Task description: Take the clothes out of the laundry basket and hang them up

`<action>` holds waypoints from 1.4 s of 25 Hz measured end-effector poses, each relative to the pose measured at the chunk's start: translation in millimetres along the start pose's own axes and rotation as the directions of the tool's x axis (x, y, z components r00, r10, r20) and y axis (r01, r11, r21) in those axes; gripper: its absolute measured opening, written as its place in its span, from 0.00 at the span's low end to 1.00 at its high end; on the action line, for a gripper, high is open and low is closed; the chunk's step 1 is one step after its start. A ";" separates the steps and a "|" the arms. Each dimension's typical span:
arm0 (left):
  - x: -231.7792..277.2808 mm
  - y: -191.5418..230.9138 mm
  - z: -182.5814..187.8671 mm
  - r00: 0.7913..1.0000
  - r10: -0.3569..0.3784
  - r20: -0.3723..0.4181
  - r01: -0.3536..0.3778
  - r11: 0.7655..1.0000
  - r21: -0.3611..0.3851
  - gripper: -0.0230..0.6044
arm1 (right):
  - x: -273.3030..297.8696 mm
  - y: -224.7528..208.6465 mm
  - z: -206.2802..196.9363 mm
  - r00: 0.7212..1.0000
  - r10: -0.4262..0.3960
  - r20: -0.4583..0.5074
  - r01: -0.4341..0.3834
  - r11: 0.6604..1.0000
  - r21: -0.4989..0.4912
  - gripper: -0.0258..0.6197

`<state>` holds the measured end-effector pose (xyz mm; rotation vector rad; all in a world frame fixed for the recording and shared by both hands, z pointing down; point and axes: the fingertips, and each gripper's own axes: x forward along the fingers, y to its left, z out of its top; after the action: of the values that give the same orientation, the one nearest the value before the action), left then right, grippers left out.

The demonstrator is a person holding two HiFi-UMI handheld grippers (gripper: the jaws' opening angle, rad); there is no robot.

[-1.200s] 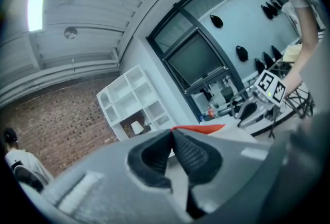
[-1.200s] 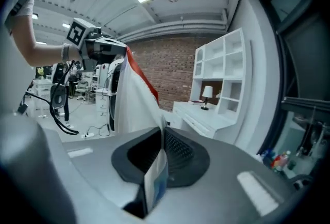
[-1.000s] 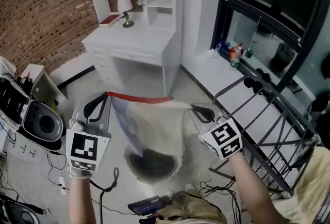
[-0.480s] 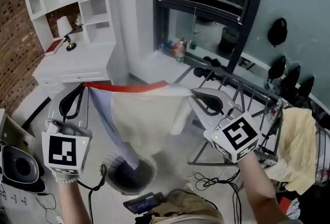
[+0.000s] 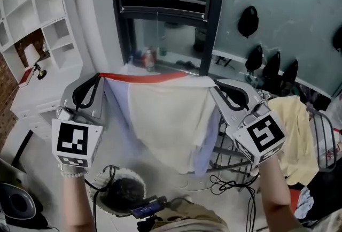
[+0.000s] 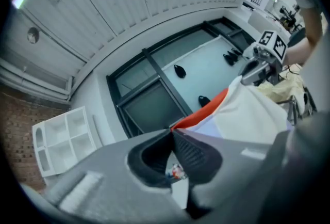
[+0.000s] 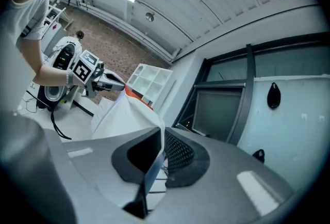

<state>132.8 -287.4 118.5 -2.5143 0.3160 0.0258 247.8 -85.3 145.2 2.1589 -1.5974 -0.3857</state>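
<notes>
Nearest you, at 7 o'clock in the head view, the laundry basket is sitting on the floor, round and dark inside, with black cables trailing around it. Above it you are holding both grippers level. The left gripper at 9 o'clock is clamping the red-trimmed corner of the garment, and the right gripper at 3 o'clock is pinching the opposite white corner, both pairs of jaws pressing tight on fabric. The garment is hanging stretched between them, cream in the middle with pale lavender at the sides, its red band running along the top edge. Beyond your right gripper, at 4 o'clock, a yellow cloth is hanging on the drying rack. Farthest off, at 12 o'clock, the dark window frame is rising behind the garment
</notes>
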 end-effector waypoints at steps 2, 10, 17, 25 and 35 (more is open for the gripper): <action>25.4 -20.8 7.9 1.000 -0.027 0.013 0.027 1.000 -0.002 0.04 | -12.3 -24.4 -14.7 0.999 -0.032 -0.022 0.031 0.999 -0.011 0.07; 125.3 -92.9 15.5 0.991 -0.134 0.018 0.135 0.990 -0.045 0.04 | -30.3 -107.4 -87.1 0.981 -0.143 -0.134 0.145 0.989 0.004 0.07; 206.8 -125.8 -2.7 0.980 -0.200 -0.011 0.199 0.979 -0.053 0.04 | -10.2 -152.1 -146.4 0.952 -0.200 -0.230 0.206 0.979 0.003 0.07; 324.5 -149.2 -55.0 0.951 -0.299 -0.072 0.294 0.953 -0.074 0.04 | 48.5 -201.2 -233.3 0.896 -0.231 -0.379 0.264 0.964 0.037 0.07; 448.2 -190.3 -143.6 0.889 -0.439 -0.132 0.416 0.893 -0.171 0.04 | 132.6 -264.9 -345.0 0.796 -0.281 -0.536 0.333 0.943 0.000 0.07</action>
<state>604.6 -316.5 303.5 -2.6749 -0.1910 -0.3534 667.8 -87.2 319.6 2.3282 -0.9727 0.1992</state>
